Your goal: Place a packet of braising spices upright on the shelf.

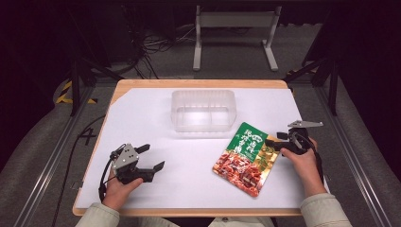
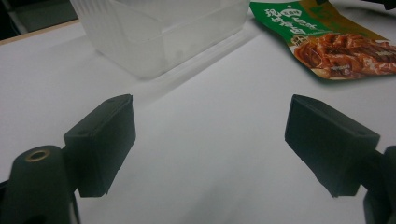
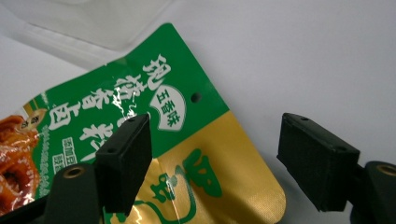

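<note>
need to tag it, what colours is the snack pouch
The snack pouch is green and gold with white lettering, plus a reddish-brown food photo; clearest in the right gripper view.

Dark room, grey floor (image 1: 38, 137), cables (image 1: 156, 45)

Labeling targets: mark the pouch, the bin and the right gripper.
pouch (image 1: 243, 158), high view, middle of its printed front.
bin (image 1: 203, 97), high view, far rim of the clear wall.
right gripper (image 3: 212, 154), right gripper view, midway between its open jaws, over the pouch's gold corner.
</note>
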Demonstrator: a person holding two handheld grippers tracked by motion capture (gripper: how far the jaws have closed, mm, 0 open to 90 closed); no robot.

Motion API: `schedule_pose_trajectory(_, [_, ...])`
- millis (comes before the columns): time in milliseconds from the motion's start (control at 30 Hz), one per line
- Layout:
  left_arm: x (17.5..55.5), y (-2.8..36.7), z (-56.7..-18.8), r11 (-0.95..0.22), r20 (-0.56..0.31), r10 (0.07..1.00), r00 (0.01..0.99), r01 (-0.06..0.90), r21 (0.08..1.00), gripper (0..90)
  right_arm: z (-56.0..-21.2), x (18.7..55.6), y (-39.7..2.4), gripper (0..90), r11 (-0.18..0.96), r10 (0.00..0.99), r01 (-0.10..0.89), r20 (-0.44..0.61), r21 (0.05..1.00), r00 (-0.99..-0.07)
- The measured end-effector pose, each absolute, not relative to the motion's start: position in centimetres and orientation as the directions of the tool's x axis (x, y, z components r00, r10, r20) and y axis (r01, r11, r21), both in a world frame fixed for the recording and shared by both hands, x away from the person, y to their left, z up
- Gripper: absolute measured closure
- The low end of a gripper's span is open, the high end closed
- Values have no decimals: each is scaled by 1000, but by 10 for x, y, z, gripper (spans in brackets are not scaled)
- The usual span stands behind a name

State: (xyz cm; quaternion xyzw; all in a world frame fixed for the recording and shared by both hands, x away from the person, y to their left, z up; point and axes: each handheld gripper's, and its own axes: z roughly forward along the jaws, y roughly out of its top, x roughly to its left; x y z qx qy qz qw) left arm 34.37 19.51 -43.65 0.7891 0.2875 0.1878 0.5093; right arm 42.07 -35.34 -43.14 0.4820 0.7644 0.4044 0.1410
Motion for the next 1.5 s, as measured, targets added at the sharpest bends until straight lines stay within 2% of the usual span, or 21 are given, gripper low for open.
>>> schedule_pose_trajectory(300, [344, 195, -436, -318, 3, 645, 764, 264, 910, 171, -434, 421, -356, 264, 218, 854, 649, 180, 729, -488])
schedule_pose_trajectory(733, [344, 195, -436, -317, 2, 648, 762, 267, 910, 171, -433, 420, -356, 318, 216, 837, 668, 217, 712, -502])
schedule_pose_trajectory(1100, [344, 195, -436, -320, 8, 646, 764, 262, 910, 170, -421, 413, -358, 340, 168, 792, 634, 279, 755, -543])
schedule_pose_trajectory(1333, [344, 195, -436, -320, 8, 646, 763, 261, 911, 170, -415, 407, -355, 452, 192, 741, 602, 288, 775, -607])
schedule_pose_trajectory(1500, [344, 194, -436, -319, 9, 646, 764, 259, 912, 170, -415, 404, -348, 568, 274, 716, 596, 254, 755, -651])
